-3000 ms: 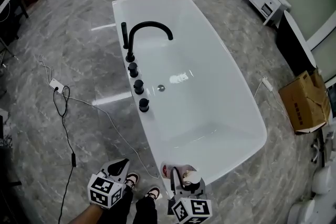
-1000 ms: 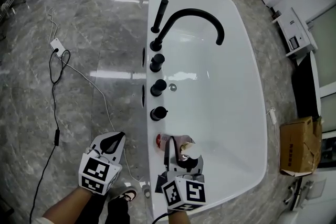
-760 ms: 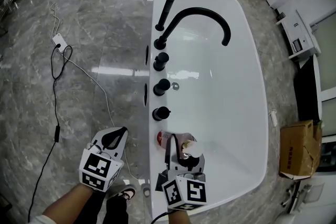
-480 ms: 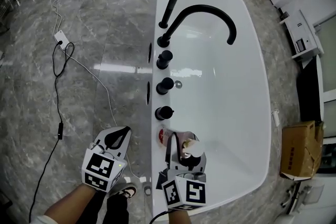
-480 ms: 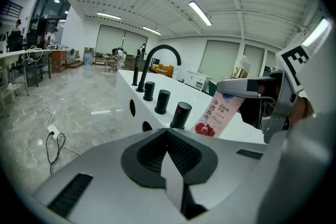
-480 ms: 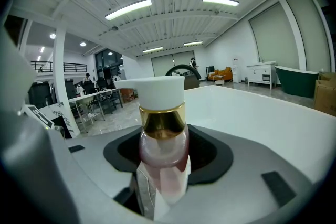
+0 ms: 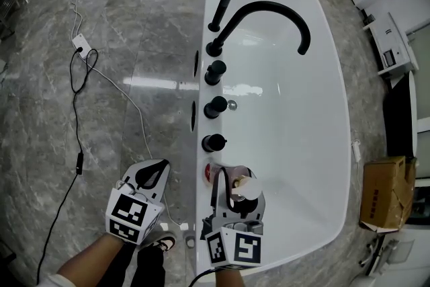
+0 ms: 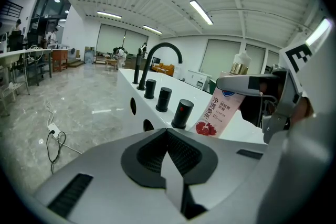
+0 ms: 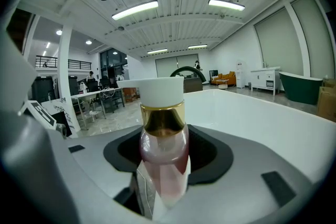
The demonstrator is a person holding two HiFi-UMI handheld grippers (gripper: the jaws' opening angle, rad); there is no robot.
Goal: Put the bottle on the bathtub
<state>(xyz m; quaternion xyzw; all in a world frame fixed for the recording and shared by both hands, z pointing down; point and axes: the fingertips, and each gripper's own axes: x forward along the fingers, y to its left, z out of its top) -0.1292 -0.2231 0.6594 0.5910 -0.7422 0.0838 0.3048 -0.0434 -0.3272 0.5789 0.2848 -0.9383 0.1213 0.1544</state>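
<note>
The right hand-held gripper clamps the bottle at the rim of the bathtub, perhaps touching it, while the left hand-held gripper, jaws together and empty, hangs just outside.

Pretty bright, even light from ceiling strips; glare streaks on the glossy floor, heavy fisheye warp at edges.
</note>
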